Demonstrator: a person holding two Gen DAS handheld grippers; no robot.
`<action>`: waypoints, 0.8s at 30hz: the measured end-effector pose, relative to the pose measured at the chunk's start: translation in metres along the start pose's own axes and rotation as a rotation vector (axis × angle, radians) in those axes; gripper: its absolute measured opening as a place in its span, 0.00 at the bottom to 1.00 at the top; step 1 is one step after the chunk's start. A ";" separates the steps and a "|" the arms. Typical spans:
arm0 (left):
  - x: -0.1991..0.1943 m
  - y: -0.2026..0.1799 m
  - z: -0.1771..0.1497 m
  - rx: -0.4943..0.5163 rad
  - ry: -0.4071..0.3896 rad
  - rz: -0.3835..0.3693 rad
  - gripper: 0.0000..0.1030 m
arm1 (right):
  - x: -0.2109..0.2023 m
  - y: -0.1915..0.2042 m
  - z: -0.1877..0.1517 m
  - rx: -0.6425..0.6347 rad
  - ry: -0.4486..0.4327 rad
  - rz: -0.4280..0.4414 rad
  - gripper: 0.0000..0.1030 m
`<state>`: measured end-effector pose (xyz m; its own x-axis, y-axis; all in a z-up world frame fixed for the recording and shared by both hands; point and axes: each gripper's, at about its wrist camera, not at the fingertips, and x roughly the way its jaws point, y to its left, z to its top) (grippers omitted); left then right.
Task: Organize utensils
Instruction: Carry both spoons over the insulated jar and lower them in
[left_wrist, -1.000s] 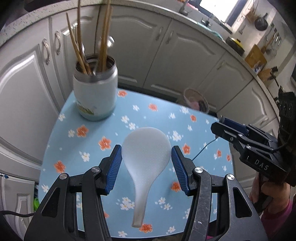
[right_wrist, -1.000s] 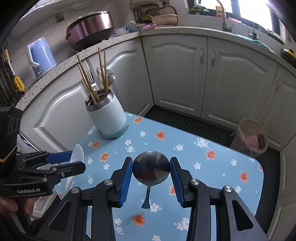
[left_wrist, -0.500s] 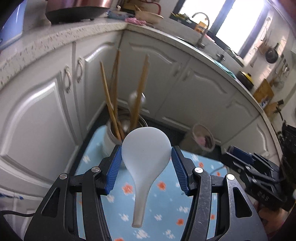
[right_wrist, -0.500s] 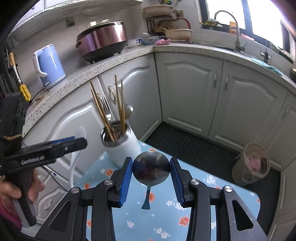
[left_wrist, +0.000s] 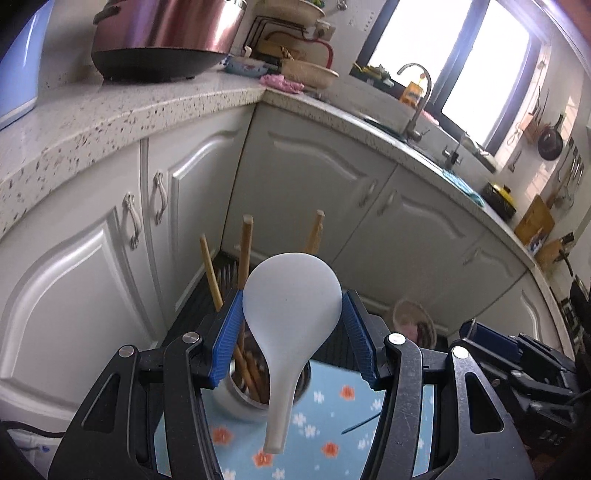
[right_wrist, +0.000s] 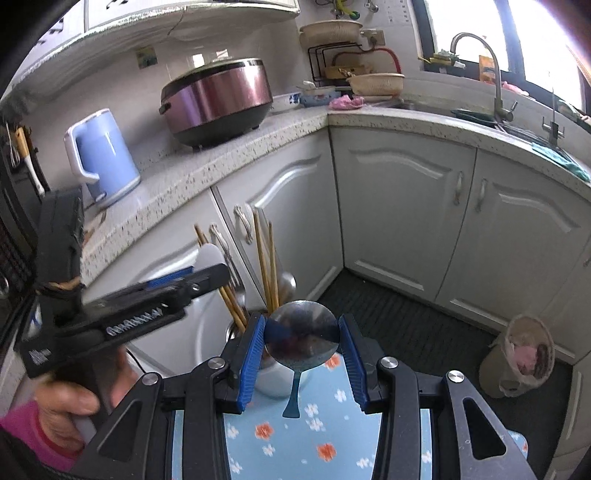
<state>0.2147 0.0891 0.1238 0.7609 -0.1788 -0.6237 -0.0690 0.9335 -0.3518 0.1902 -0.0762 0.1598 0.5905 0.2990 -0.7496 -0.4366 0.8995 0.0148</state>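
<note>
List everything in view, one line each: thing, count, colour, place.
White plastic rice spoon: one, white, gripped by the bowl, handle hanging over the holder.
Round metal ladle spoon: one, silver, gripped by the bowl.
Steel utensil holder: one, white-sided, on the table.
Wooden chopsticks: several, tan, upright in the holder.
Floral table: one, light blue.
Rice cooker: one, maroon, on the counter.
Electric kettle: one, pale blue, on the counter.
Waste bin: one, beige, on the floor.
Left gripper: black, blue fingers.
Right gripper: black, blue fingers.
</note>
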 end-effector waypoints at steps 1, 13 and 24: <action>0.003 0.002 0.003 -0.002 -0.007 0.000 0.52 | 0.004 0.000 0.007 0.005 -0.006 0.004 0.39; 0.028 0.009 0.006 0.014 -0.121 0.022 0.53 | 0.041 0.000 0.043 0.047 -0.041 0.042 0.39; 0.043 0.011 -0.009 0.053 -0.128 0.030 0.53 | 0.071 -0.007 0.037 0.085 -0.008 0.073 0.39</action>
<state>0.2409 0.0892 0.0863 0.8351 -0.1131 -0.5383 -0.0610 0.9536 -0.2950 0.2602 -0.0500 0.1310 0.5648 0.3667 -0.7393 -0.4199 0.8989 0.1250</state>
